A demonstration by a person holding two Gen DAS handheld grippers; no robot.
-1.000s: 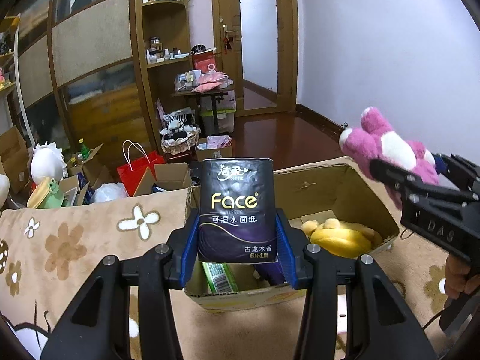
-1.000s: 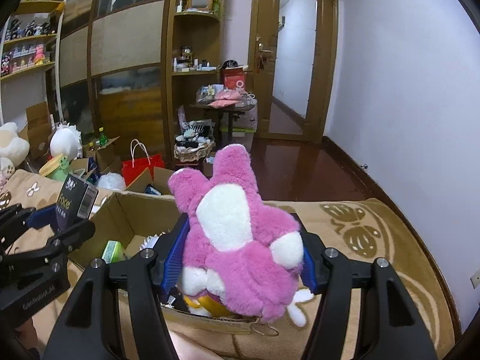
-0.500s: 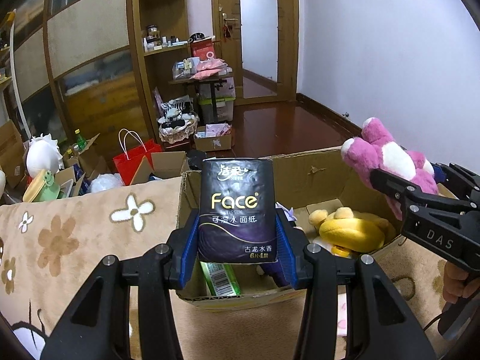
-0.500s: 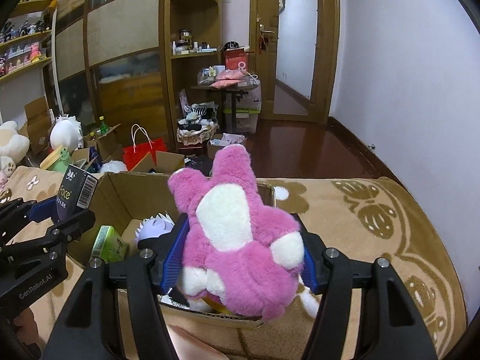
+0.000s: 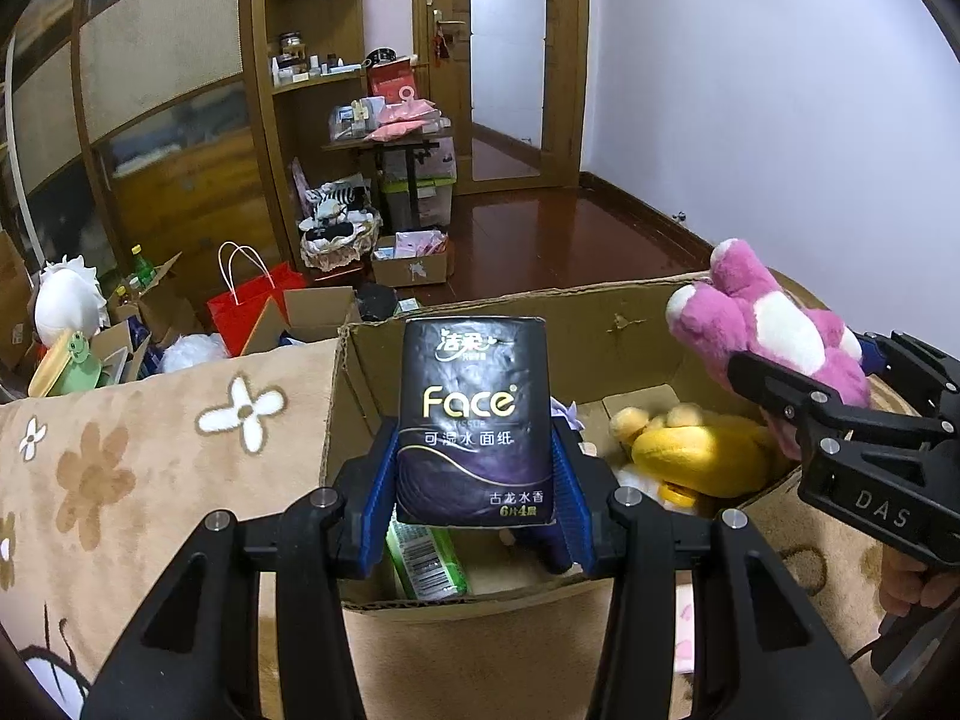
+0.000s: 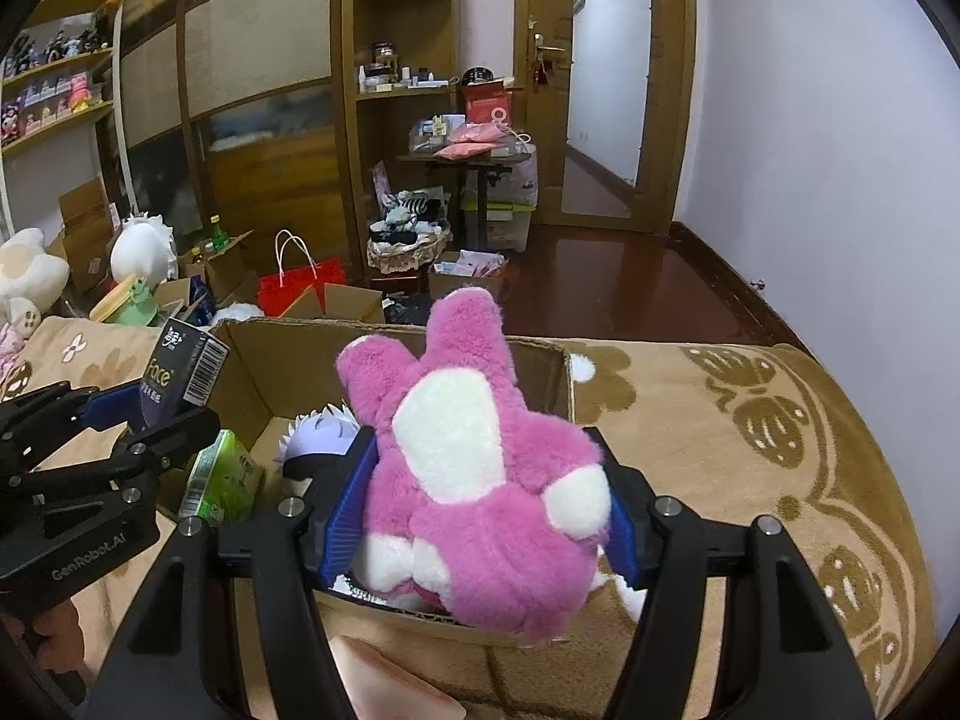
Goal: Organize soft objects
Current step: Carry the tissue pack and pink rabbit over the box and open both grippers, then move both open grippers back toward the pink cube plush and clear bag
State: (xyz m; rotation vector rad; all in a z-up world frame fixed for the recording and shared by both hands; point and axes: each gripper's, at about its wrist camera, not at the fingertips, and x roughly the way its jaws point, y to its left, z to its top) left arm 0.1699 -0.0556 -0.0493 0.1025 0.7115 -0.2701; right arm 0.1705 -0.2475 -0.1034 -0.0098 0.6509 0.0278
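Note:
My left gripper point(image 5: 474, 480) is shut on a dark purple "Face" tissue pack point(image 5: 473, 420) and holds it upright above the near left part of an open cardboard box point(image 5: 636, 324). My right gripper point(image 6: 474, 516) is shut on a pink and white plush toy point(image 6: 474, 468), held over the box's near right edge point(image 6: 420, 618). The plush also shows in the left wrist view point(image 5: 774, 342). In the box lie a yellow plush point(image 5: 690, 450), a green tissue pack point(image 5: 426, 558) and a white spiky-haired plush point(image 6: 324, 426).
The box sits on a tan flowered blanket point(image 5: 120, 456). Beyond it lie a red paper bag point(image 5: 252, 306), small cardboard boxes point(image 5: 408, 258), white plush toys point(image 6: 144, 246) and a cluttered shelf point(image 5: 318, 78). A pink item point(image 6: 384, 684) lies near the box front.
Both grippers have moved forward and lower toward the box, which now looks larger and more open to view. The tissue pack and pink plush stay gripped.

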